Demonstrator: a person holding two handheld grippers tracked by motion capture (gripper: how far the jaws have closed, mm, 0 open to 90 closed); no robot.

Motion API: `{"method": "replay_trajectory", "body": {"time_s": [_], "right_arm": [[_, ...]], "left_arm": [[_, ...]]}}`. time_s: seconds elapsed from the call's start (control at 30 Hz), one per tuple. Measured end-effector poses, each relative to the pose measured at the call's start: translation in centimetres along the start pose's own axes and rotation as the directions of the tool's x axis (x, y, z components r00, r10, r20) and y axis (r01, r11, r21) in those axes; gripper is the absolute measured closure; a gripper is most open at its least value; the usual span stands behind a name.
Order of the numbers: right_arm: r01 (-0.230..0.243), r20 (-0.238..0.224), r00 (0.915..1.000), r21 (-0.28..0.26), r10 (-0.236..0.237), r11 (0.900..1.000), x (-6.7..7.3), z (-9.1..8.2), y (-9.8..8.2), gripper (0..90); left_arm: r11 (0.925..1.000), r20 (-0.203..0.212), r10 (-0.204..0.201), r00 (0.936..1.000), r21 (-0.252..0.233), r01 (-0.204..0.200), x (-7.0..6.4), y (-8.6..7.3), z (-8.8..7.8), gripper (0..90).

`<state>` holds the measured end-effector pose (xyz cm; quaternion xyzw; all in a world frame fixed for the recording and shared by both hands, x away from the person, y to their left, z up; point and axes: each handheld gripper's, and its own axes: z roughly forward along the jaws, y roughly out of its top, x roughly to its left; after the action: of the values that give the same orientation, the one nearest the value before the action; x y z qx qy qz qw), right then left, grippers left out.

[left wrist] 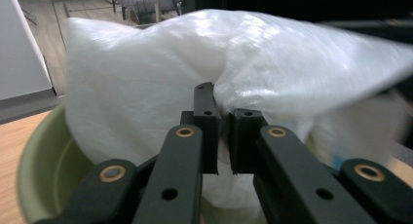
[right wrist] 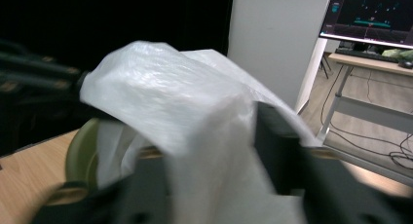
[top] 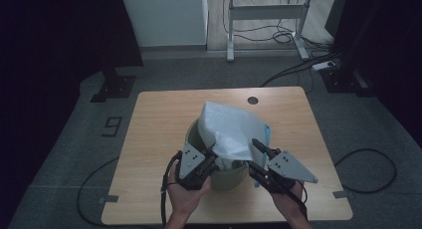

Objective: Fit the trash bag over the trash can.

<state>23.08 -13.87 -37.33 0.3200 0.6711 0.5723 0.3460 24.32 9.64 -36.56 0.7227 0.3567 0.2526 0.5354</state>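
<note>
At table centre, left gripper (top: 211,157) clenches the white bag (top: 231,129) at the green bin's (top: 195,134) seven-o'clock rim; right gripper (top: 259,152) released, lining unfinished.

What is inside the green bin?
A white plastic bag goes down into the green bin and billows above its rim. The bag covers the bin's bottom, so anything below stays unseen.
</note>
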Motion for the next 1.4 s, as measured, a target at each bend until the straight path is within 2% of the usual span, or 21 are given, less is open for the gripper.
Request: {"method": "replay_trajectory", "body": {"time_s": [0.1,0.2,0.33,0.47,0.6,0.77,0.9,1.0,1.03,1.1,1.13,1.2,1.3,1.4], "right_arm": [[-0.003,0.01,0.9999,-0.001,0.003,1.0,0.8,-1.0,-1.0,35.4],[-0.018,0.002,0.9998,-0.007,0.018,1.0,1.2,-2.1,-2.3,30.7],[-0.068,-0.018,0.9975,-0.009,0.068,0.998,1.7,-3.4,-3.4,26.2],[-0.083,-0.019,0.9964,-0.013,0.083,0.996,2.6,-4.3,-4.1,21.9],[-0.066,-0.003,0.9978,0.012,0.066,0.998,3.3,-4.2,-5.2,21.2],[-0.095,0.02,0.9954,0.054,0.094,0.994,3.1,-3.5,-6.7,19.8],[-0.093,0.051,0.9947,0.068,0.09,0.993,3.3,-2.7,-7.4,19.3],[-0.098,0.078,0.9927,0.082,0.092,0.992,3.2,-2.0,-8.0,23.3],[-0.098,0.085,0.9923,0.088,0.091,0.991,3.1,-1.8,-8.2,27.7],[-0.091,0.098,0.9918,0.09,0.082,0.992,3.0,-1.5,-8.7,44.1],[-0.097,0.095,0.9916,0.093,0.088,0.991,2.8,-1.4,-8.8,49.3],[-0.093,0.12,0.9894,0.098,0.081,0.991,2.7,-1.3,-8.9,60.8],[-0.092,0.15,0.9857,0.093,0.078,0.991,2.2,-1.4,-8.8,73.0],[-0.08,0.189,0.9797,0.061,0.067,0.995,1.5,-1.8,-8.2,83.0]], "left_arm": [[0.9997,-0.001,-0.02,0.9998,-0.011,0.02,0.8,-0.2,-0.4,86.4],[0.9992,-0.01,-0.037,0.9993,-0.015,0.037,1.5,-0.3,-0.6,86.9],[0.9984,-0.021,-0.055,0.9983,-0.015,0.054,2.0,-0.4,-0.7,87.1],[0.9978,-0.029,-0.065,0.9975,-0.015,0.065,2.2,-0.4,-0.7,87.1],[0.9973,-0.031,-0.072,0.9969,-0.016,0.072,2.4,-0.5,-0.8,87.0],[0.9965,-0.022,-0.082,0.9964,-0.019,0.082,2.6,-0.5,-1.0,86.8],[0.9961,-0.012,-0.087,0.9962,-0.018,0.086,2.6,-0.5,-1.1,86.7],[0.9964,-0.004,-0.084,0.9965,-0.016,0.084,2.6,-0.6,-1.2,86.5],[0.9963,-0.002,-0.084,0.9964,-0.016,0.084,2.6,-0.6,-1.2,86.5],[0.9966,0.003,-0.081,0.9967,-0.014,0.081,2.6,-0.6,-1.2,86.4],[0.9967,0.006,-0.08,0.9968,-0.013,0.08,2.6,-0.6,-1.2,86.3],[0.9971,0.013,-0.075,0.9971,-0.01,0.075,2.6,-0.6,-1.3,86.2],[0.9978,0.022,-0.067,0.9975,-0.006,0.067,2.5,-0.7,-1.3,86.2],[0.9985,0.034,-0.054,0.9979,0.001,0.054,2.4,-0.7,-1.3,86.2]]}}
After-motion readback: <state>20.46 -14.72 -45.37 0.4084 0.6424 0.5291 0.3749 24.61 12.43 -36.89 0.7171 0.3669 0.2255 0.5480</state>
